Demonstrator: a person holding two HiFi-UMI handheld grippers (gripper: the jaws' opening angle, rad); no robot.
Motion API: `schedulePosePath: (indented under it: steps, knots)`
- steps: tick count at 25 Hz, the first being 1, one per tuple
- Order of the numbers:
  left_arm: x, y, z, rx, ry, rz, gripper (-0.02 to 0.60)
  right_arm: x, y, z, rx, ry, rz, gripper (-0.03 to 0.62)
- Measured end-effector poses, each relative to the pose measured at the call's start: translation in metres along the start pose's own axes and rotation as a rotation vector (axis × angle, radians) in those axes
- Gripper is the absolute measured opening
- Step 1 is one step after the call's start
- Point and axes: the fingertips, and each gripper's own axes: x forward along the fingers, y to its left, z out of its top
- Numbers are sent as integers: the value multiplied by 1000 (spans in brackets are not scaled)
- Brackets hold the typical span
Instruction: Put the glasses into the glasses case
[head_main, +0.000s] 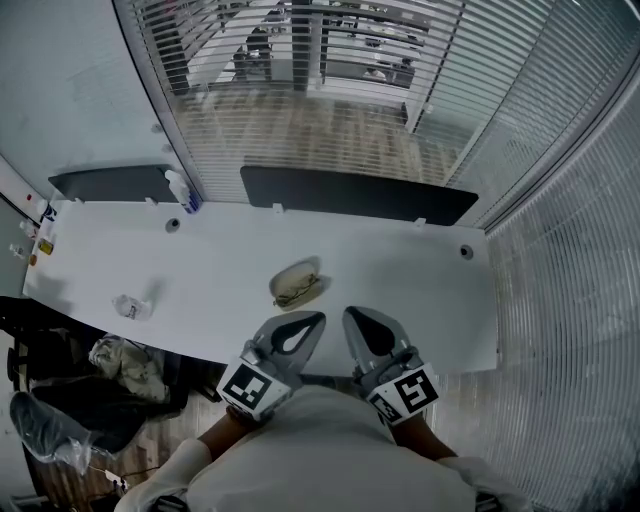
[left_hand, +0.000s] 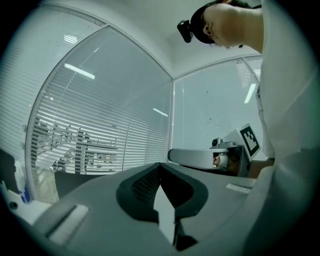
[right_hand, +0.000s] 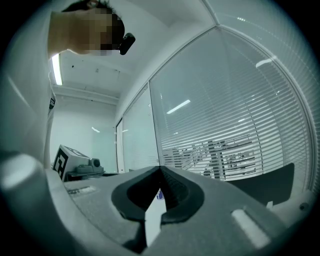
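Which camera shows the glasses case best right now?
The head view. It looks down on the glasses case lying on the white table, ahead of the left gripper and right gripper. The left gripper view and right gripper view look level toward the blinds and show none of the case.

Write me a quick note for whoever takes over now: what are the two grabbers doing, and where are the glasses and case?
Left gripper: shut, empty, held by the body.
Right gripper: shut, empty, beside it.
Glasses case: open on the table, just ahead of both grippers.
Glasses: at the case; in it or on it, too small to tell.
Left: probably check that they are seated.
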Motion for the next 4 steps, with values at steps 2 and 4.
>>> schedulePosePath:
  steps: [2,4]
  knots:
    - [1,0,0,2,-1,1,3,0,-1,0,-1,-4,3,-2]
    - [3,-1,0,6,-2,2,3,0,-3,1,-1,-7,4,-2]
